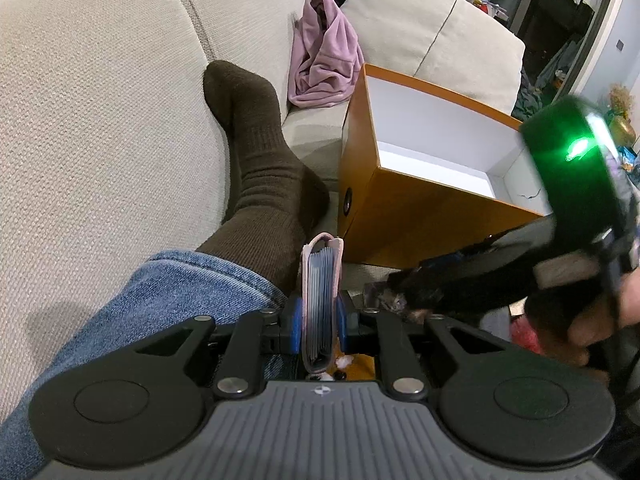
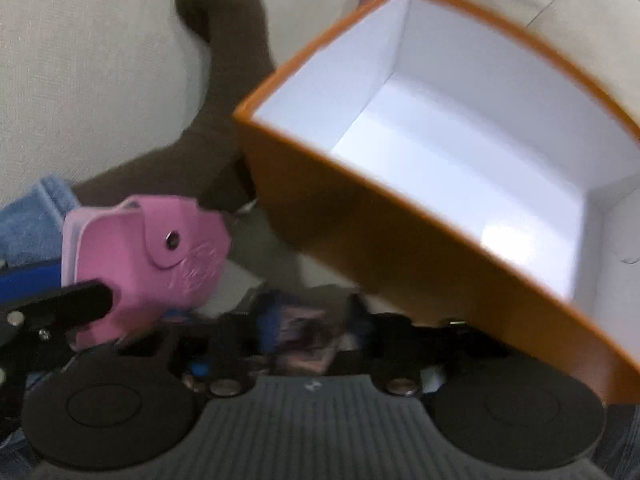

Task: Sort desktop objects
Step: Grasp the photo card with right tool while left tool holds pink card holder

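Note:
My left gripper point(image 1: 318, 314) is shut on a pink snap-button card wallet point(image 1: 320, 280), held upright on edge between the blue pads. That wallet point(image 2: 152, 252) also shows at the left of the right wrist view. My right gripper point(image 2: 308, 328) sits low beside it, and a small blurred, dark patterned object point(image 2: 304, 336) is pinched between its blue pads. In the left wrist view the right gripper point(image 1: 388, 298) reaches in from the right with a hand behind it. An open orange box point(image 1: 400, 216) with a bare white inside point(image 2: 460, 152) stands just beyond both grippers.
A person's leg in jeans point(image 1: 160, 312) and a dark brown sock point(image 1: 260, 160) rests on a beige sofa point(image 1: 100, 120) left of the box. A lilac garment point(image 1: 324, 56) lies between the cushions behind it. Something orange and white point(image 1: 348, 364) lies under my left gripper.

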`<action>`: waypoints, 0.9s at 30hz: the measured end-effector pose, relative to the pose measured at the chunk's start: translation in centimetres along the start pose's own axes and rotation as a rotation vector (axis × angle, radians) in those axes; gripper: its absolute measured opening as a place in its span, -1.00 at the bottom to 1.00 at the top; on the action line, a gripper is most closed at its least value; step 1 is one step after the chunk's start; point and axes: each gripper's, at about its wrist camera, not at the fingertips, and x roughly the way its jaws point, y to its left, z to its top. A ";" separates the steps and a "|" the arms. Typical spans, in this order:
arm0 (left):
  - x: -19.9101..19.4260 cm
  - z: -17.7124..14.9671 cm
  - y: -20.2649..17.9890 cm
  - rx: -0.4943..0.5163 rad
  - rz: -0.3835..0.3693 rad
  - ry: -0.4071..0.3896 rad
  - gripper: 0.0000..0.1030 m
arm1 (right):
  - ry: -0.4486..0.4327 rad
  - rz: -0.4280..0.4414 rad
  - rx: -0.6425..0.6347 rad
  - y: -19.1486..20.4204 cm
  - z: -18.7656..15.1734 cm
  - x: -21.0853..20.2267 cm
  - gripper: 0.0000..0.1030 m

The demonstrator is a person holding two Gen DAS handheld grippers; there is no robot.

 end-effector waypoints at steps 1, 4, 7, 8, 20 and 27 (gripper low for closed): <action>0.0 0.0 0.0 0.001 0.001 0.000 -0.63 | -0.001 0.015 0.001 -0.2 0.3 -0.2 -0.64; 0.0 0.0 0.0 0.001 -0.011 -0.002 -0.63 | 0.034 0.056 0.045 -1.4 1.2 -0.2 -0.61; 0.0 -0.1 -0.2 0.008 -0.011 -0.003 -0.63 | 0.077 0.133 0.159 -3.0 2.0 0.3 0.17; 0.0 -0.2 -0.3 0.008 -0.010 -0.003 -0.63 | 0.091 0.142 0.177 -3.3 2.4 0.6 0.21; -0.1 -0.4 -0.6 0.021 -0.005 -0.004 -0.62 | 0.200 0.280 0.271 -2.8 6.9 6.4 0.29; -0.1 -0.4 -0.3 0.003 -0.003 -0.012 -0.62 | 0.101 0.304 0.263 -2.3 9.8 4.4 -0.39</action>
